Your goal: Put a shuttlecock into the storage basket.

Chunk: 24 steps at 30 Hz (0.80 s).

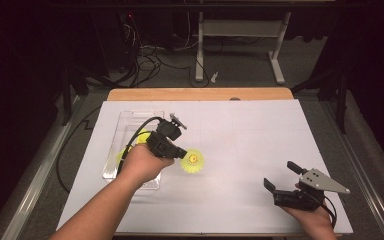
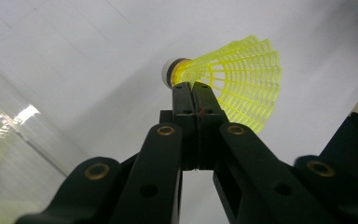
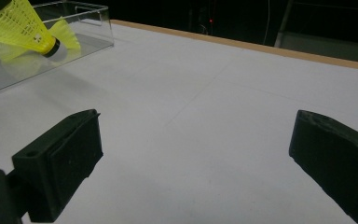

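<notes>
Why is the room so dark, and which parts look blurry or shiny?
High view: light falls on the white table, surroundings black. Left gripper view: the clear tray glares and blurs, the yellow shuttlecock is sharp. Right gripper view: near claw pads look soft.

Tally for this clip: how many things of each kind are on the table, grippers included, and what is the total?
Yellow shuttlecocks: 2 for sure, one in the left gripper, one in the tray; more yellow beside the hand may be a third
Clear tray: 1
Grippers: 2, counting the right gripper
Total: 5 at least
</notes>
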Each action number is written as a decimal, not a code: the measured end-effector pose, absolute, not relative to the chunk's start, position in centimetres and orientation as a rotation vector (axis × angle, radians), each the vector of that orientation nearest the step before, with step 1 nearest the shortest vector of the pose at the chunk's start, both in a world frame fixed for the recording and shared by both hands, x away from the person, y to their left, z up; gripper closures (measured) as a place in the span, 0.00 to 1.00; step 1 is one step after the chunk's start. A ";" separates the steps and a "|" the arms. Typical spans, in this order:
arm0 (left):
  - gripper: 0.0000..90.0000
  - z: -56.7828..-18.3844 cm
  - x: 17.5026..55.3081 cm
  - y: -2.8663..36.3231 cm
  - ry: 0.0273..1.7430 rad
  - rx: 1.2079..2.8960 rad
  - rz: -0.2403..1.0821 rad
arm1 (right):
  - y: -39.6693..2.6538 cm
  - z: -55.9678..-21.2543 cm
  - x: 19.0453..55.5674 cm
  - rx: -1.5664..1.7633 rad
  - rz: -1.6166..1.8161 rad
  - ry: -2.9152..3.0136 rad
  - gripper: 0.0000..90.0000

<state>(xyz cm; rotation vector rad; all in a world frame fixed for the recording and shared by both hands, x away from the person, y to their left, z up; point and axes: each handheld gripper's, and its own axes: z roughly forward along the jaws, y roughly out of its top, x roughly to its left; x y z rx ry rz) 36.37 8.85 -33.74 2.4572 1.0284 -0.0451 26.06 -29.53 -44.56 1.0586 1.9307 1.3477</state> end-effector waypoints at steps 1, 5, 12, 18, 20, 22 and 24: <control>1.00 -33.6 36.4 9.1 1.032 2.456 -0.048 | -29.5 -44.6 26.1 1.060 1.345 1.934 0.03; 1.00 -33.3 36.4 9.9 1.043 2.442 -0.042 | -29.5 -44.5 26.0 1.058 1.347 1.931 0.03; 1.00 -32.7 36.4 11.2 1.064 2.453 -0.019 | -29.5 -44.5 26.0 1.057 1.344 1.931 0.03; 1.00 -32.1 36.4 12.3 1.078 2.474 0.001 | -29.4 -44.6 26.0 1.061 1.347 1.932 0.03; 1.00 -31.6 36.3 12.8 1.083 2.467 0.010 | -29.5 -44.5 26.0 1.055 1.348 1.931 0.03; 1.00 -31.2 36.3 13.3 1.091 2.455 0.019 | -29.5 -44.5 26.0 1.059 1.351 1.928 0.03; 1.00 -30.8 36.2 13.8 1.096 2.446 0.019 | -29.5 -44.6 26.0 1.062 1.349 1.931 0.03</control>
